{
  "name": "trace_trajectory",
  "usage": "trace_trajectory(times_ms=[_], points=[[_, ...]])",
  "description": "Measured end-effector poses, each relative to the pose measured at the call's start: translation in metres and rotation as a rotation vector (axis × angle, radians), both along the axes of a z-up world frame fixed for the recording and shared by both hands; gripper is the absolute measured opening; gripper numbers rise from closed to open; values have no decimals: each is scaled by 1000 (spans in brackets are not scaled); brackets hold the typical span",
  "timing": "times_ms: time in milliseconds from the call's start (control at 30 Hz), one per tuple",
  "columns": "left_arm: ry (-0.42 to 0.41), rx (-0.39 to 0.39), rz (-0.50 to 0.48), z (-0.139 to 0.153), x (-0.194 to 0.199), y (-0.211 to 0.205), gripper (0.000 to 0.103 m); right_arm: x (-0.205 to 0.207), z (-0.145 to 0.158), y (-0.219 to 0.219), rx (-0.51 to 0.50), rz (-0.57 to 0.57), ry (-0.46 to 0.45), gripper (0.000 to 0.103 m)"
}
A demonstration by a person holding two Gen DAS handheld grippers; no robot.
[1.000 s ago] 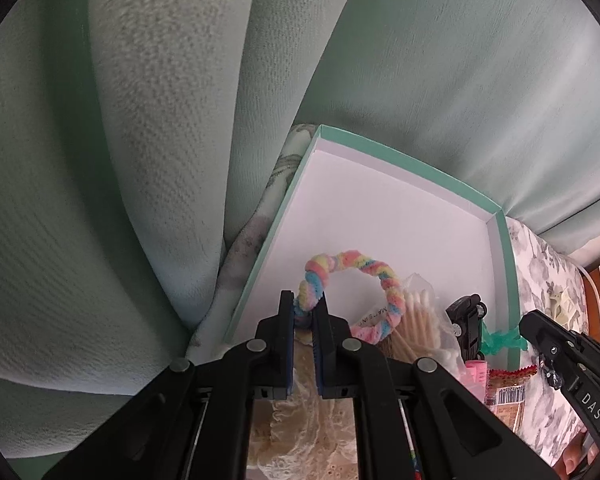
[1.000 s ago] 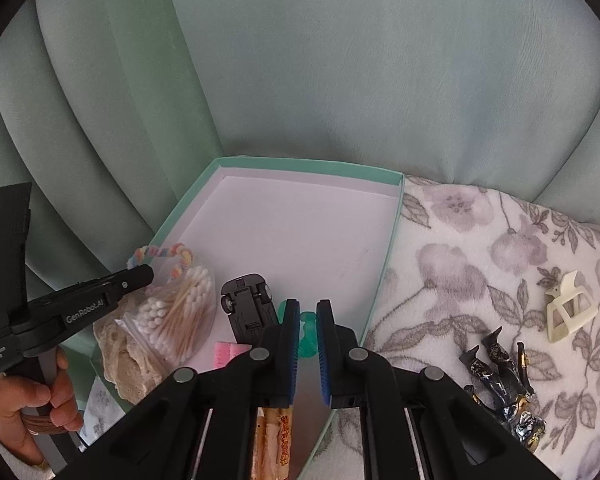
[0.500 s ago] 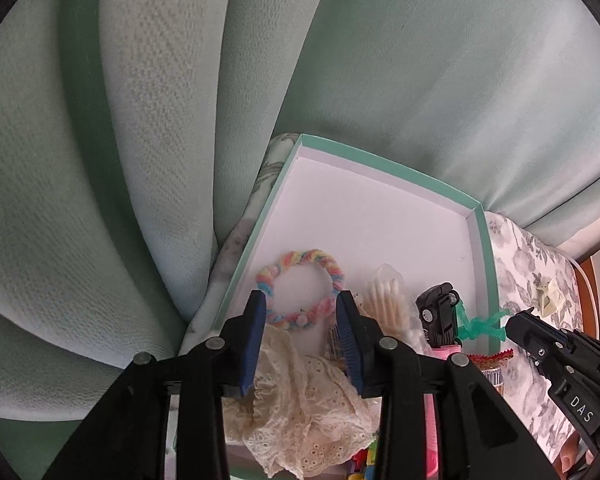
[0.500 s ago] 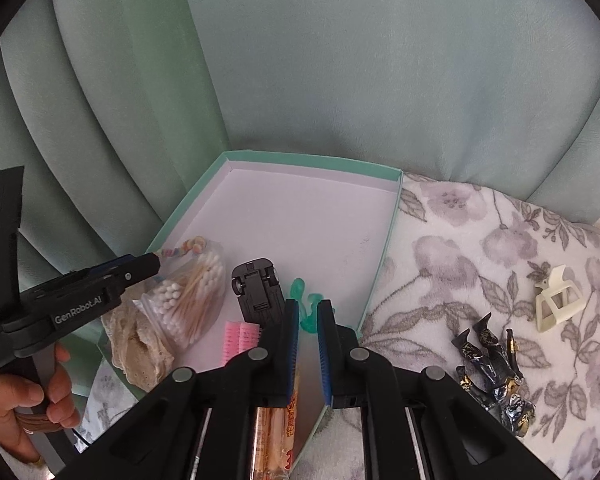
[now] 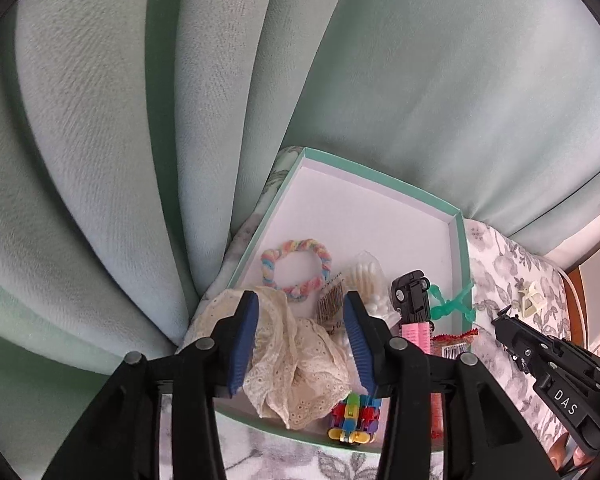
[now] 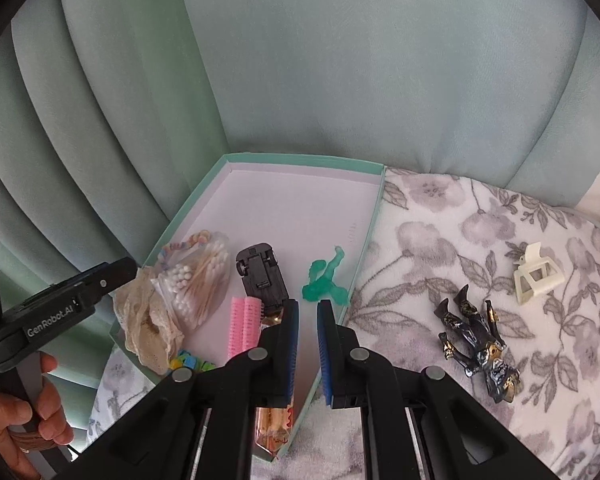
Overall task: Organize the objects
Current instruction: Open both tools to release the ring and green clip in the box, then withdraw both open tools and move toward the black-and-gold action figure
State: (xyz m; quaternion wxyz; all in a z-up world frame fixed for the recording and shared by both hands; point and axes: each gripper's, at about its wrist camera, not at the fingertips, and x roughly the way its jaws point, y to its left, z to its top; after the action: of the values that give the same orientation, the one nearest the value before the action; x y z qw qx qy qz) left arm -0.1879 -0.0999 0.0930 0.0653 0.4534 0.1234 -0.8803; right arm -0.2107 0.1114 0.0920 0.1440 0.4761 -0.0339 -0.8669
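Figurine (image 6: 478, 344) waits outside the box (image 6: 260, 159); right gripper (image 6: 308, 344), fingers nearly together, should spread first; left gripper (image 5: 300, 340) gapes empty.

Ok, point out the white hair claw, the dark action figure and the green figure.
white hair claw (image 6: 538, 279), right wrist view, on its front frame.
dark action figure (image 6: 476, 334), right wrist view, on its torso.
green figure (image 6: 323, 282), right wrist view, on its body inside the box.
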Motion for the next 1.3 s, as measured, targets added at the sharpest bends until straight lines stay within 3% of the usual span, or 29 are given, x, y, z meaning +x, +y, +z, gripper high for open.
trace_trajectory(times_ms=[67,100,133,533,800,1300], points=[[-7,-6,9,-3,6,2,49,5,-1,1,2,-4,-2,29],[-12,-14,15,-4,9,3,49,8,-1,2,1,-8,2,46],[-18,-22,20,-3,13,2,50,11,0,3,-2,-10,8,56],[-21,-15,99,2,51,5,80,37,8,10,19,-22,46,98],[14,-40,137,14,72,4,98,52,14,15,26,-18,69,103],[33,-62,117,30,90,30,98,86,26,45,-17,-86,84,103]])
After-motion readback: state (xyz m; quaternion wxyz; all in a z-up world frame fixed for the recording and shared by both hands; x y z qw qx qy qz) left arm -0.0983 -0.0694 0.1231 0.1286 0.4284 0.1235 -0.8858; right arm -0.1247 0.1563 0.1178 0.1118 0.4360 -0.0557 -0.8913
